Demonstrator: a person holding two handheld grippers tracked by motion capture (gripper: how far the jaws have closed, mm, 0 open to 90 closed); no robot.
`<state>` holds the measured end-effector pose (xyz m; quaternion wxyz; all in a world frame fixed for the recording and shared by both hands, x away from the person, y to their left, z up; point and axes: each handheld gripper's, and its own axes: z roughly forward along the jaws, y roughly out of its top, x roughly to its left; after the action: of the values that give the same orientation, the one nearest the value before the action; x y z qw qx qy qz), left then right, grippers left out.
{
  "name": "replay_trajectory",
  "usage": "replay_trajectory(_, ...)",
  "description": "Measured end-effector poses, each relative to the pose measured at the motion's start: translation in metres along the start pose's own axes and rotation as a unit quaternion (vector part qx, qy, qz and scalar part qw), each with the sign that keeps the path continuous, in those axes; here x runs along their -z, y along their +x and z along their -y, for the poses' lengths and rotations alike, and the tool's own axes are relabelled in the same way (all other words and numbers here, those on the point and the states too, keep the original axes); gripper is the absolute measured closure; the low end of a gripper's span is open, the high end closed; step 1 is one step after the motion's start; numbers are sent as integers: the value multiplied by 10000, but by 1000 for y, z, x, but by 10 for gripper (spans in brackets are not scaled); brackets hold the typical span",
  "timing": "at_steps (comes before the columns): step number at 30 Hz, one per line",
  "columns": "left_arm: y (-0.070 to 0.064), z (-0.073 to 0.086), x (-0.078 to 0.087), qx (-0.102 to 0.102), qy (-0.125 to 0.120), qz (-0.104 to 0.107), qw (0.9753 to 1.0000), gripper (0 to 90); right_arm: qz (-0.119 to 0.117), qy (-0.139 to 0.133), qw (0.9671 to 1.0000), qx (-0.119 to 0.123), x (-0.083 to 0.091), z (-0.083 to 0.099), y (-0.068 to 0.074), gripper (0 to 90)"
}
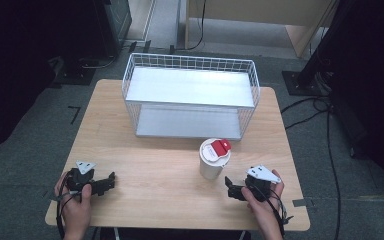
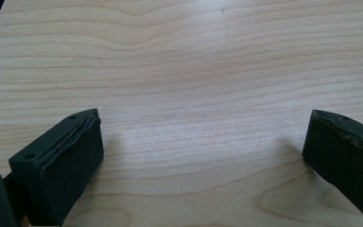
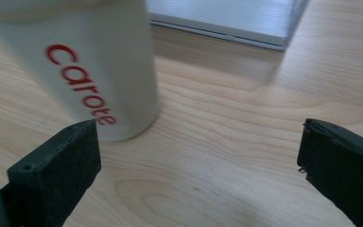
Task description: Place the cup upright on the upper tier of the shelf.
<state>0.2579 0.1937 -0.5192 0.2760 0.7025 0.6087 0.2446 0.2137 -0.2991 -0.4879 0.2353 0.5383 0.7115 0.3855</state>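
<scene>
A white tumbler [image 1: 214, 160] with a red flip tab on its lid stands upright on the wooden table [image 1: 155, 165], just in front of a white wire shelf rack [image 1: 190, 95]. Red "carote" lettering runs down the tumbler [image 3: 90, 66] in the right gripper view. My right gripper [image 1: 230, 189] rests low on the table a little in front of and to the right of the cup, open, with bare wood between its jaws [image 3: 198, 165]. My left gripper [image 1: 111, 181] lies near the front left corner, open over plain wood [image 2: 203, 142].
The rack's lower shelf [image 3: 227, 19] sits just behind the tumbler. Cables [image 1: 325, 130] trail over the floor to the right of the table. Dark equipment stands [image 1: 80, 65] are at the far left on the floor.
</scene>
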Motion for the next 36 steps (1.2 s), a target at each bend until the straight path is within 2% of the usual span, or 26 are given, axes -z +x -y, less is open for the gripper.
replay_trajectory(15, 0, 0, 0, 0, 1, 1, 10000, 0, -462, -130, 9983, 325, -11, -14, 34, 0)
replay_trajectory(20, 0, 0, 0, -2, 2, 0, 10000, 0, -525, -235, 9982, 194, -15, -19, 39, 0)
replay_trajectory(25, 0, 0, 0, 0, 0, 1, 10000, 0, -485, -378, 9980, 168, -22, -21, 46, 47)
replay_trajectory(29, 0, 0, 0, 0, 0, 0, 10000, 0, -462, -393, 9981, 110, -28, -22, 52, 57)
replay_trajectory(36, 0, 0, 0, 0, 0, 1, 10000, 0, -275, -475, 9985, -21, -41, -22, 56, 73)
